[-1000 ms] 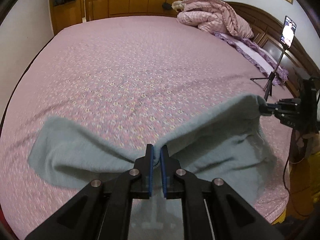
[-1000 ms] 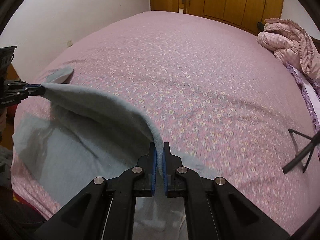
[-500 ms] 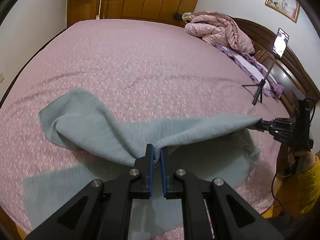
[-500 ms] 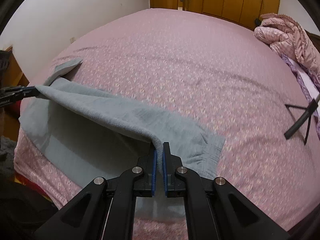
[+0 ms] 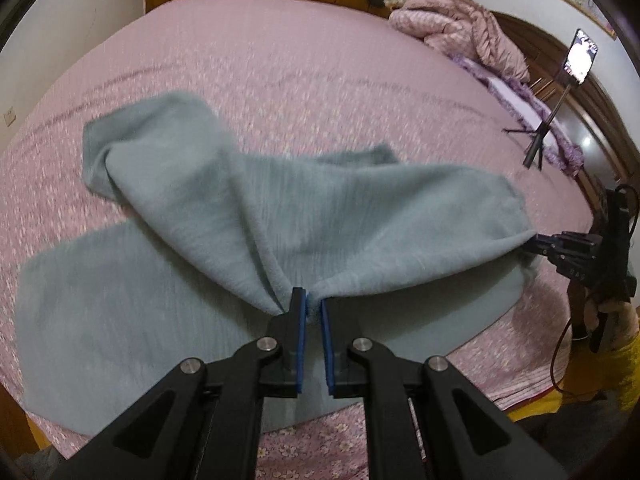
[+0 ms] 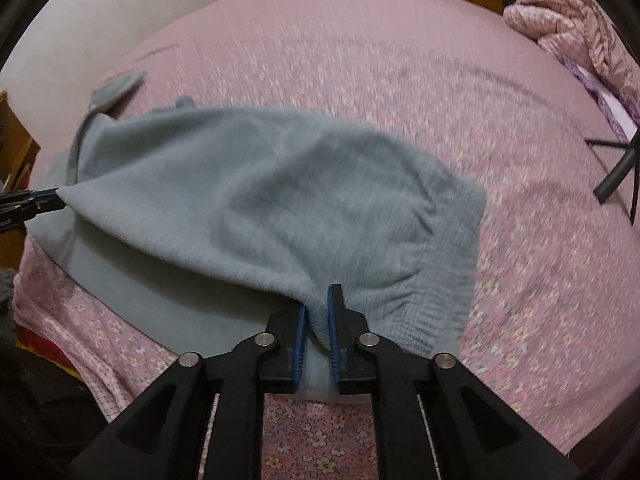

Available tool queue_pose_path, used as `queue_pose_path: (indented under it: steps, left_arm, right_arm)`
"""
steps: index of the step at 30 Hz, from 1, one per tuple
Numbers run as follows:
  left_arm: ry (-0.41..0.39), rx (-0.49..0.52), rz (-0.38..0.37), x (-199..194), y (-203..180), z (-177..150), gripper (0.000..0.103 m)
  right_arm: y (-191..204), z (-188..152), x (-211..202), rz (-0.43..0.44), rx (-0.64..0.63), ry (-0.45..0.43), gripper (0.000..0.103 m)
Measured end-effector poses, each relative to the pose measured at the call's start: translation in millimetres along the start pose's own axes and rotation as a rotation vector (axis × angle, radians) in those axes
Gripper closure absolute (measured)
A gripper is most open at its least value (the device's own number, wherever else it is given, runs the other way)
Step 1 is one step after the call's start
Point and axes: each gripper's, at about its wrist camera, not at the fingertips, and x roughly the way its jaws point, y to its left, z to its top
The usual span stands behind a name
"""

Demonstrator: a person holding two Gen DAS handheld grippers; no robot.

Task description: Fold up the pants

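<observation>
Both jaws are clamped on fabric: left gripper (image 5: 313, 307) pinches a gathered fold of the grey pants (image 5: 248, 208), right gripper (image 6: 317, 309) pinches an edge near the ribbed waistband (image 6: 452, 276). Pants hang lifted between them, with lower layers spread flat along the near edge of the pink floral bed (image 5: 304, 64). Crumpled pink quilt (image 5: 456, 28) at the far right corner, phone tripod (image 5: 548, 120) beside it.

Open pink bed (image 5: 320, 52) is seen beyond the grey pants (image 5: 248, 208), unobstructed toward the wardrobe. The far right is blocked by a tripod (image 5: 538, 144) and a heaped quilt (image 5: 456, 28). The near bed edge is covered by the pants.
</observation>
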Motion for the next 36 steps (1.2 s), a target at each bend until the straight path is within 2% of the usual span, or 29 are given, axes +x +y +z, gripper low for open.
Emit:
queue_pose_path:
  steps: [4,6,8,10,12,16,20,29,33,36]
  left_arm:
    - [0.043,-0.038,0.015,13.2,7.1,-5.4,0.094]
    - [0.062,-0.056,0.026,18.8,10.4,-9.4,0.089]
    - [0.075,-0.069,0.046,22.0,13.3,-12.8,0.080]
    - [0.085,-0.088,0.060,23.3,17.6,-17.4,0.078]
    - [0.087,-0.117,0.048,21.2,22.3,-21.0,0.077]
    - [0.074,-0.144,0.047,11.7,26.8,-27.7,0.064]
    - [0.038,-0.172,0.051,-1.1,30.6,-30.3,0.055]
    - [0.021,-0.265,-0.001,3.0,38.0,-16.1,0.052]
    - [0.025,-0.287,0.000,10.4,38.2,-9.4,0.052]
    - [0.031,-0.309,0.008,16.4,41.6,-6.5,0.052]
  right_arm:
    - [-0.1,-6.6,8.1,-0.006,0.016,0.001,0.087]
    - [0.1,-7.8,8.0,-0.004,0.022,-0.003,0.085]
    - [0.3,-8.8,7.3,0.000,0.026,-0.004,0.083]
    - [1.2,-9.7,5.2,-0.006,0.031,0.004,0.079]
    - [2.4,-11.9,1.2,-0.017,0.043,0.014,0.072]
    - [2.8,-18.7,-9.9,-0.032,0.090,0.018,0.069]
    - [-8.6,-31.3,-25.3,0.014,0.195,0.004,0.068]
    - [-49.4,-48.8,-43.0,0.104,0.475,-0.032,0.064]
    - [-55.1,-47.3,-36.5,0.166,0.549,-0.041,0.064]
    - [-61.7,-46.5,-28.7,0.171,0.595,-0.038,0.064]
